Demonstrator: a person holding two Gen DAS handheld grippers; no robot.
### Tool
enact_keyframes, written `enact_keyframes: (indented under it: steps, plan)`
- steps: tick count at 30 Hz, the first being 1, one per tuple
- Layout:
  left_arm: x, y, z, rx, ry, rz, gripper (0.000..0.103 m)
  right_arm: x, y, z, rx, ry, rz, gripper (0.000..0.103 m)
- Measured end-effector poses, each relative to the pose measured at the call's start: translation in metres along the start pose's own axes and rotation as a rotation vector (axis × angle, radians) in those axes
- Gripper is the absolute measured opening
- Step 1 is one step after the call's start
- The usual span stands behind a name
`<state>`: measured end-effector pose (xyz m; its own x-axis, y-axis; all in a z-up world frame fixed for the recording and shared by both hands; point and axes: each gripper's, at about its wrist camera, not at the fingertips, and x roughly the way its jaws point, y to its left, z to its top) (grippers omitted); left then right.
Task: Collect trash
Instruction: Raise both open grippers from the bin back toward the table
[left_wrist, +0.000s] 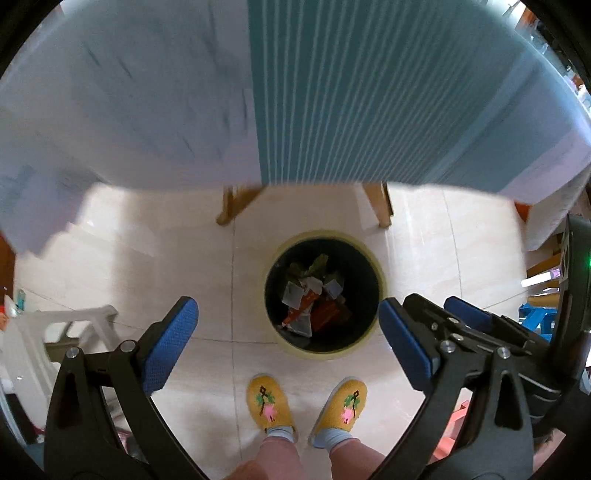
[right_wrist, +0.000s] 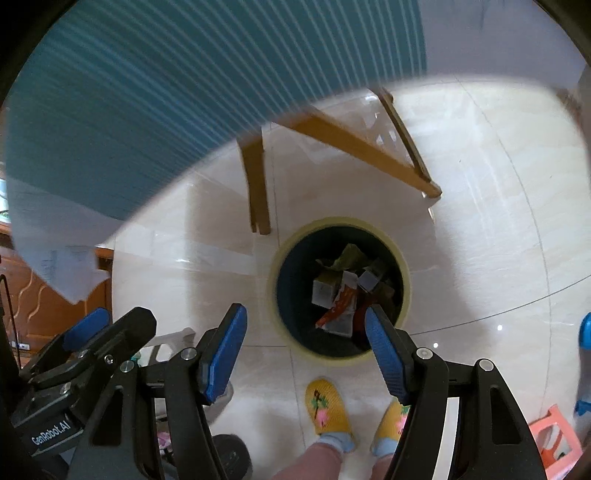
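Two pairs of tongs hang wide open and empty: our left tongs (left_wrist: 288, 347), then our right tongs (right_wrist: 306, 350). Below and ahead of both sits the bin (left_wrist: 325, 293) holding trash (left_wrist: 314, 299), under the worktop (left_wrist: 351, 92)'s edge, nearer neither hand.

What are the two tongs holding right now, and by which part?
Nothing. The left tongs and the right tongs both stand open and empty above the trash bin, where the wrappers already lie.
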<state>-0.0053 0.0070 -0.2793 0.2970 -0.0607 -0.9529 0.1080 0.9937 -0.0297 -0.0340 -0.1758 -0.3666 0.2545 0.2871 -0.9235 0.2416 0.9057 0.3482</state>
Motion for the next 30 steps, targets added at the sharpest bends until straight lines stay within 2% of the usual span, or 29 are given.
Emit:
enact_keyframes:
  steps: [8,15,19,24,27,30]
  plan:
    - [-0.131,-0.008,0.030,0.009,-0.089,0.006,0.097,-0.131,0.054,0.019,-0.069,-0.066,0.002,0.068]
    - [-0.250,-0.015,0.053,0.031,-0.215,0.085,0.096,-0.246,0.098,0.037,-0.153,-0.155,0.011,0.068]
    - [-0.302,-0.019,0.066,0.030,-0.268,0.106,0.096,-0.313,0.122,0.049,-0.205,-0.230,0.029,0.068]
    - [-0.356,-0.018,0.077,-0.009,-0.321,0.110,0.096,-0.365,0.143,0.056,-0.253,-0.300,0.031,0.068]
    - [-0.384,-0.022,0.079,-0.012,-0.373,0.159,0.096,-0.386,0.154,0.058,-0.283,-0.340,0.028,0.068]
    - [-0.397,-0.023,0.081,-0.024,-0.397,0.168,0.096,-0.402,0.162,0.059,-0.312,-0.376,0.021,0.068]
